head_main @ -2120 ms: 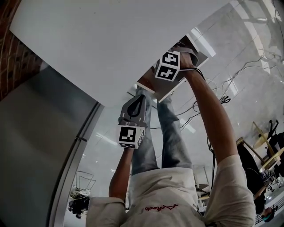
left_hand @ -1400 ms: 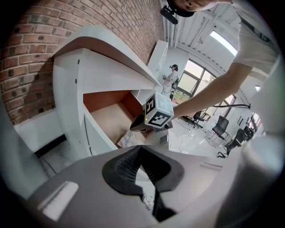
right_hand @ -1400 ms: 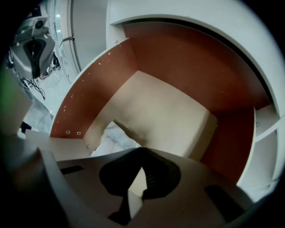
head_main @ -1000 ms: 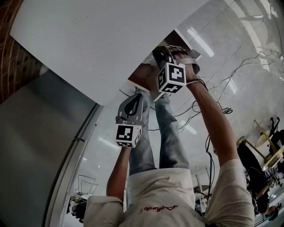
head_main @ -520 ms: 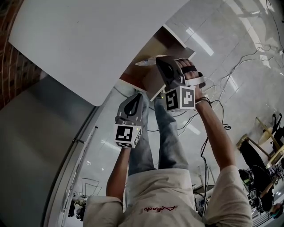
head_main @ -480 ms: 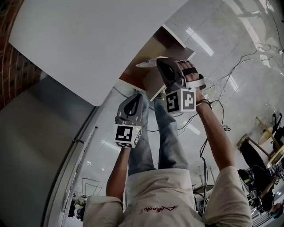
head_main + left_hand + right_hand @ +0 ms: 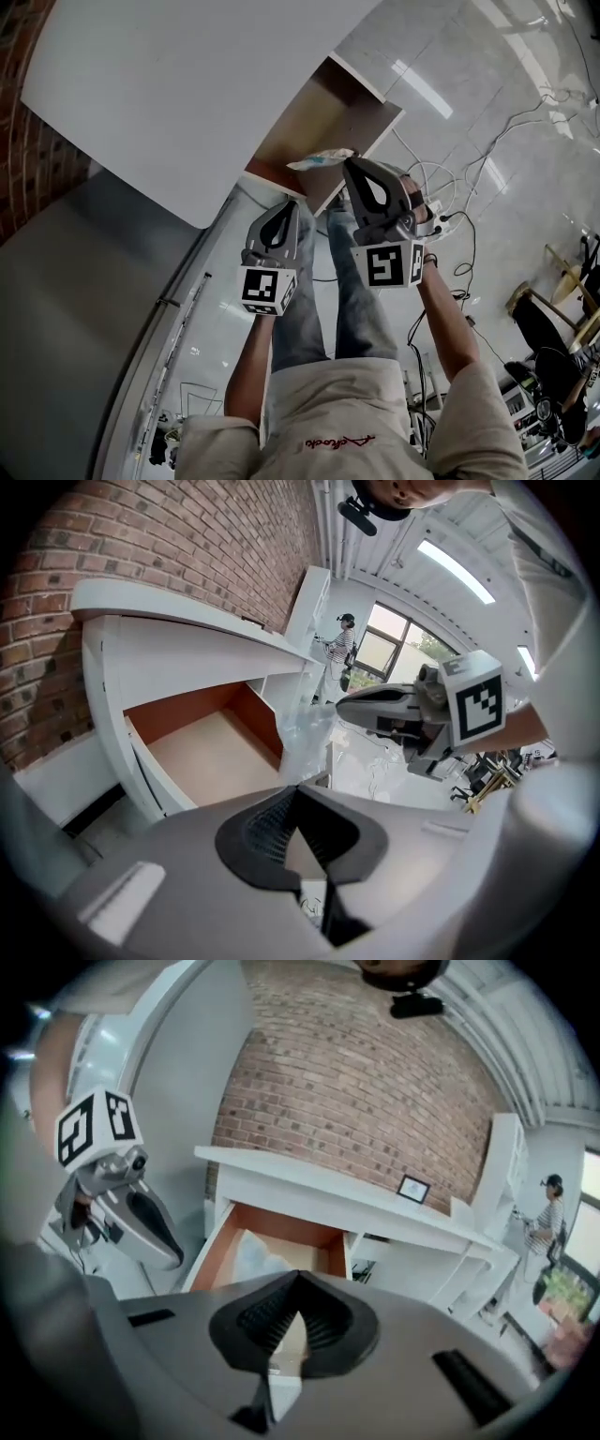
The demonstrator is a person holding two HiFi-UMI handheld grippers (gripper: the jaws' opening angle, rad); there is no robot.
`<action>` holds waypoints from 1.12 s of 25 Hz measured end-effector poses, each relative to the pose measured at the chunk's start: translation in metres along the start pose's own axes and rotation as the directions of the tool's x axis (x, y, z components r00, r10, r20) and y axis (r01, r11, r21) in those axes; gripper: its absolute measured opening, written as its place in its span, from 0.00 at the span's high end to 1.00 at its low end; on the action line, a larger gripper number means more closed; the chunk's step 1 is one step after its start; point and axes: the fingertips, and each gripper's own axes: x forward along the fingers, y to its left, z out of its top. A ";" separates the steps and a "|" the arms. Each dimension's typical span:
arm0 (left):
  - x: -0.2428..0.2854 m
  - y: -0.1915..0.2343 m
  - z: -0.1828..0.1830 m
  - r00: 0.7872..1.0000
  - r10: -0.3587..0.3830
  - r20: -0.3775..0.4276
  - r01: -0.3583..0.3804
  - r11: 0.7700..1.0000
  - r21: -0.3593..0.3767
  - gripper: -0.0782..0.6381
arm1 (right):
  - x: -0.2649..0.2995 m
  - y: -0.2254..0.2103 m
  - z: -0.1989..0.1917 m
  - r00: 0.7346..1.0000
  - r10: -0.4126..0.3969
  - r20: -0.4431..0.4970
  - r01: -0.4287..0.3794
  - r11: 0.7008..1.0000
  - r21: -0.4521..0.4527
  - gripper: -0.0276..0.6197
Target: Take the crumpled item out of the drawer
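Note:
The drawer [image 7: 319, 122] under the white desktop stands pulled open, and its wooden bottom [image 7: 206, 761] looks bare. A crumpled clear plastic bag [image 7: 322, 158] hangs just outside the drawer's front edge, with my right gripper [image 7: 349, 164] shut on it. In the left gripper view the bag [image 7: 302, 735] dangles from the right gripper's tip [image 7: 345, 708]. The right gripper view shows the bag [image 7: 255, 1258] just beyond its closed jaws [image 7: 298, 1279]. My left gripper [image 7: 289, 202] is shut on nothing, below the drawer and left of the right gripper.
The white desktop [image 7: 187, 84] spreads over the drawer against a brick wall [image 7: 375, 1082]. Cables [image 7: 450, 178] lie on the glossy floor to the right. Chairs [image 7: 553, 309] stand at far right. A person [image 7: 342, 644] stands by a distant window.
My right gripper has drawn back out of the drawer toward me, bringing the crumpled plastic bag with it. The left gripper has hardly moved.

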 end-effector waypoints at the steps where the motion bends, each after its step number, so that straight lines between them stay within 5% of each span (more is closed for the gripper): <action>1: 0.000 -0.001 0.002 1.000 -0.001 0.001 0.001 1.000 0.001 0.88 | -0.007 -0.004 0.002 1.000 -0.018 0.010 0.018 0.998 0.055 0.94; 6: 0.003 -0.009 0.011 1.000 -0.019 0.008 0.018 1.000 0.012 0.88 | -0.036 -0.015 -0.001 0.993 -0.117 0.027 0.105 0.958 0.269 0.94; 11: 0.006 -0.019 0.021 0.999 -0.043 0.015 0.042 0.999 0.031 0.88 | -0.055 -0.020 -0.016 0.984 -0.179 -0.004 0.167 0.912 0.376 0.94; 20: 0.004 -0.046 0.054 0.996 -0.085 0.030 0.082 0.993 0.079 0.88 | -0.094 -0.044 -0.018 0.963 -0.268 -0.022 0.251 0.869 0.426 0.94; 28: -0.021 -0.074 0.099 0.992 -0.105 0.068 0.097 0.988 0.119 0.88 | -0.135 -0.068 0.017 0.941 -0.339 0.003 0.305 0.851 0.428 0.94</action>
